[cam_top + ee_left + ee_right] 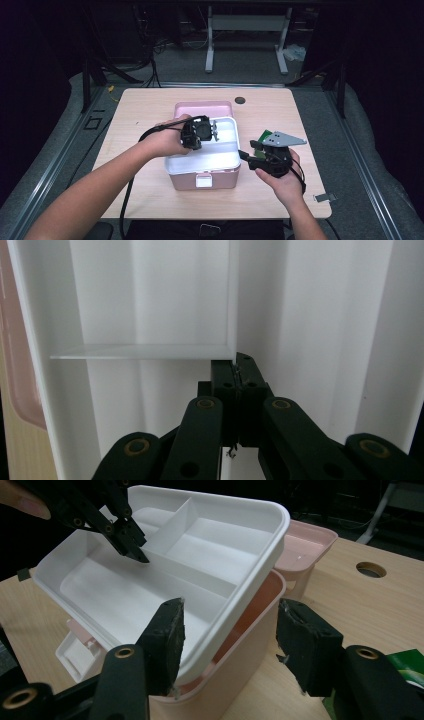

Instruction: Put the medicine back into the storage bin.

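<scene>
A pink box (210, 177) stands mid-table with a white compartment tray (227, 150) in its mouth. In the right gripper view the tray (200, 545) sits tilted, its rim raised above the box wall (245, 635). My left gripper (212, 131) reaches down into the tray and is shut on a thin white divider wall (233, 300); the same gripper (135, 550) appears from the side. My right gripper (245, 156) is open beside the box's right side, its jaws (230, 615) either side of the tray's near rim, not touching.
The pink lid (202, 107) lies open behind the box. A green packet (264, 136) lies on the table right of the box, by my right hand. A round hole (240, 100) is in the tabletop's far side. A small metal piece (325, 197) sits near the right front corner.
</scene>
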A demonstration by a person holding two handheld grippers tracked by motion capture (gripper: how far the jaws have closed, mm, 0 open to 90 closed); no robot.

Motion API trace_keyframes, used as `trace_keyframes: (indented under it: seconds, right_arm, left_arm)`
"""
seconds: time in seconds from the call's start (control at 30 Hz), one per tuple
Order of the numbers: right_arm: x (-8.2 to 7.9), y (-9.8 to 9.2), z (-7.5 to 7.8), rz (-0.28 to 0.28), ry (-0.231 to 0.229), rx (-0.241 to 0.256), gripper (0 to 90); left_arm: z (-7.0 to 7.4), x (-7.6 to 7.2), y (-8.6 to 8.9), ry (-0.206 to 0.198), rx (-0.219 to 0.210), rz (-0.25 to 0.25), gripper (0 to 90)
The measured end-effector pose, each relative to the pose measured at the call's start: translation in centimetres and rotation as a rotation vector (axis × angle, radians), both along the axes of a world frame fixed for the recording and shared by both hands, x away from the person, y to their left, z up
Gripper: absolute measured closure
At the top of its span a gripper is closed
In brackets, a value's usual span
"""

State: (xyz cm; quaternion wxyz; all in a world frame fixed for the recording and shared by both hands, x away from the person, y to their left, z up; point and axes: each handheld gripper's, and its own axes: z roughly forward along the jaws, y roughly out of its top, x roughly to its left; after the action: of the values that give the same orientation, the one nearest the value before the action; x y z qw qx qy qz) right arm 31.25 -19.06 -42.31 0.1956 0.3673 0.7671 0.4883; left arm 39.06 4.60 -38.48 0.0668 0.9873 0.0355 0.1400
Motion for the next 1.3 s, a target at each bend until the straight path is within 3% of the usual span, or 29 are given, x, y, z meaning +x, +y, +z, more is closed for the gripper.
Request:
trace_keyframes:
  seconds: [0.33, 0.47, 0.77, 0.9, 1.07, 1.17, 1.27, 1.3]
  right_arm:
    - [0.2, 0.0, -0.3, -0.003, 0.007, -0.007, 44.4]
    - [0.2, 0.0, -0.4, -0.005, 0.011, -0.012, 43.7]
    - [0.7, -0.1, -1.2, -0.009, 0.04, -0.036, 42.1]
    - [1.0, -0.2, -1.3, -0.017, 0.043, -0.037, 41.4]
    - [1.6, -0.7, -1.6, -0.029, 0.043, -0.061, 41.4]
    - [2.1, -1.3, -1.6, -0.031, 0.041, -0.09, 40.2]
    - [3.0, -2.0, -1.8, -0.026, 0.05, -0.165, 34.0]
    - [3.8, -2.6, -2.0, -0.021, 0.084, -0.236, 29.5]
  left_arm:
    - [2.1, -0.3, 2.2, -0.036, -0.021, 0.038, 89.5]
    - [2.9, -0.5, 3.8, -0.05, -0.025, 0.056, 89.5]
    - [3.7, 0.0, 11.5, -0.063, -0.035, 0.226, 89.5]
    - [2.6, 0.2, 15.3, -0.05, -0.032, 0.323, 89.5]
    - [0.6, 0.4, 19.3, -0.025, 0.004, 0.404, 89.5]
    - [-0.7, 0.4, 21.0, -0.011, -0.007, 0.45, 89.5]
    - [-2.1, 0.5, 22.4, 0.015, -0.006, 0.481, 89.5]
    - [-2.6, 0.5, 22.8, 0.021, -0.01, 0.49, 89.5]
